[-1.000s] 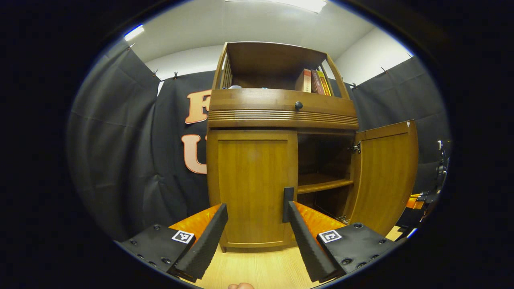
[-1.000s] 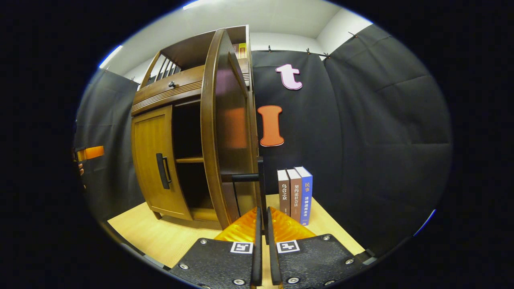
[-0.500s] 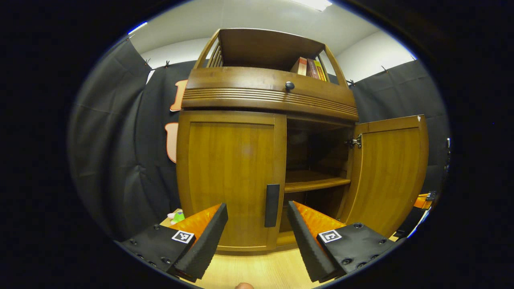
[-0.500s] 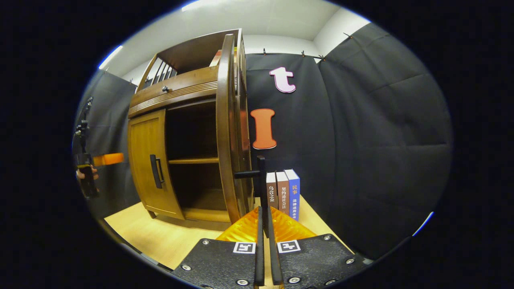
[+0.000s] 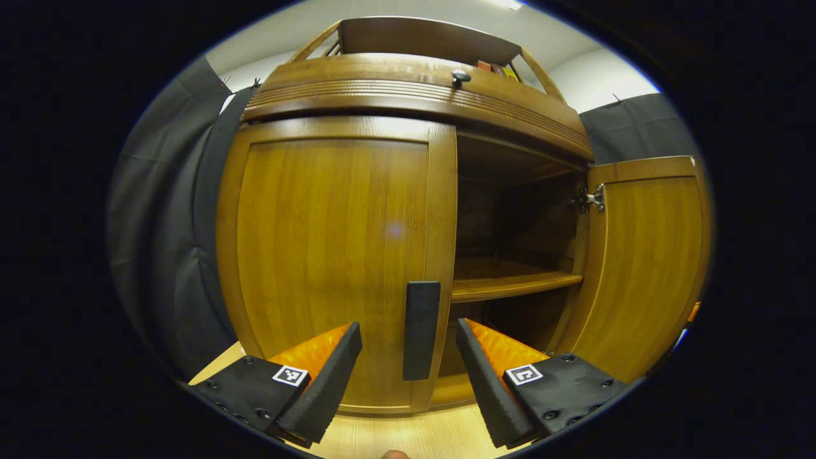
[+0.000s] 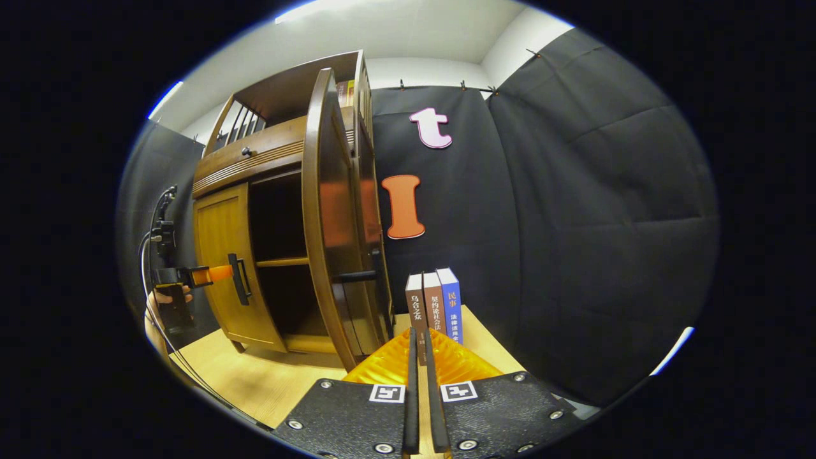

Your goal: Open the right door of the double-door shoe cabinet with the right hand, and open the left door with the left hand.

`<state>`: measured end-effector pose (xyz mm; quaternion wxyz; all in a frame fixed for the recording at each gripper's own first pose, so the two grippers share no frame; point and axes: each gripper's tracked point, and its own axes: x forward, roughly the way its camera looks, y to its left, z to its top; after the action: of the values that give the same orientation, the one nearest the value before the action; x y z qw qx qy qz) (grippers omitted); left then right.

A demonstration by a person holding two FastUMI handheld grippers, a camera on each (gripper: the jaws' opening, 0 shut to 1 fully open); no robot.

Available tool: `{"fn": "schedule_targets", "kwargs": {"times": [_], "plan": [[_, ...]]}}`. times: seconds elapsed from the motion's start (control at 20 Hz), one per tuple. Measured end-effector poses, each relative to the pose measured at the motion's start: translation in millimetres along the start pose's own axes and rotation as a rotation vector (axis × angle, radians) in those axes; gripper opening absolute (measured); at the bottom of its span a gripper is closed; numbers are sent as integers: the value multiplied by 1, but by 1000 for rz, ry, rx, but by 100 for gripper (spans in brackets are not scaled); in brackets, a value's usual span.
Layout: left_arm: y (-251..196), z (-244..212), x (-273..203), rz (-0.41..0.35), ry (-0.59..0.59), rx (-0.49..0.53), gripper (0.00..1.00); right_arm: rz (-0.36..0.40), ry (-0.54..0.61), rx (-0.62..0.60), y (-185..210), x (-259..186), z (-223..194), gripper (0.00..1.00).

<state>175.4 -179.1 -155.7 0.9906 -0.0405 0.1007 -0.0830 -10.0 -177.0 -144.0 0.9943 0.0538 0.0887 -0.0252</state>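
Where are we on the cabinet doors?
Done: the right door stands swung open, with the right gripper shut and off its handle. In hand: the left gripper is open around the left door's handle, not yet closed on it. Left: pulling the left door open.

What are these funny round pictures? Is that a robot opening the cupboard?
No robot here. A person holds a hand-held gripper, a two-fingered pincher, in each hand, and a small camera rides on each.

The left gripper view looks along the left hand-held gripper. It is open, with the left door's handle between its fingers, not yet pinched. The left door is closed.

The right gripper view looks along the right hand-held gripper, which is shut and holds nothing. The right door already stands open, showing a shelf inside. Three books stand on the wooden tabletop beside the cabinet. Farther off you can see the person's hand holding the other gripper at the left door.
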Motion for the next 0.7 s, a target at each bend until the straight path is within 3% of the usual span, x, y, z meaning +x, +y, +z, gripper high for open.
{"fn": "schedule_targets", "kwargs": {"times": [0.05,0.1,0.15,0.2,0.25,0.5,0.55,0.6,0.65,0.7], "plan": [[0,-4,8,1,8,1,95,-7,-4,3,-3,0,1,23],[-3,-6,17,-5,8,0,96,-13,-5,7,-4,-1,1,6],[-4,-8,24,-6,7,-1,96,-18,-6,12,-7,-1,0,6],[-4,-11,29,-2,12,4,96,-16,-4,14,-8,0,0,23],[-4,-13,33,1,15,10,96,-21,-3,13,-10,-1,-1,9],[-5,-22,49,6,35,54,90,-49,-18,-10,-15,1,3,20],[-5,-23,52,5,36,50,84,-55,-22,-9,-15,1,4,21],[-8,-25,52,-7,34,40,79,-62,-28,-12,-16,0,5,16],[-7,-25,53,-3,32,39,78,-70,-34,-16,-17,-1,8,40],[-7,-25,52,-4,29,40,71,-81,-41,-20,-19,0,11,33]]}}
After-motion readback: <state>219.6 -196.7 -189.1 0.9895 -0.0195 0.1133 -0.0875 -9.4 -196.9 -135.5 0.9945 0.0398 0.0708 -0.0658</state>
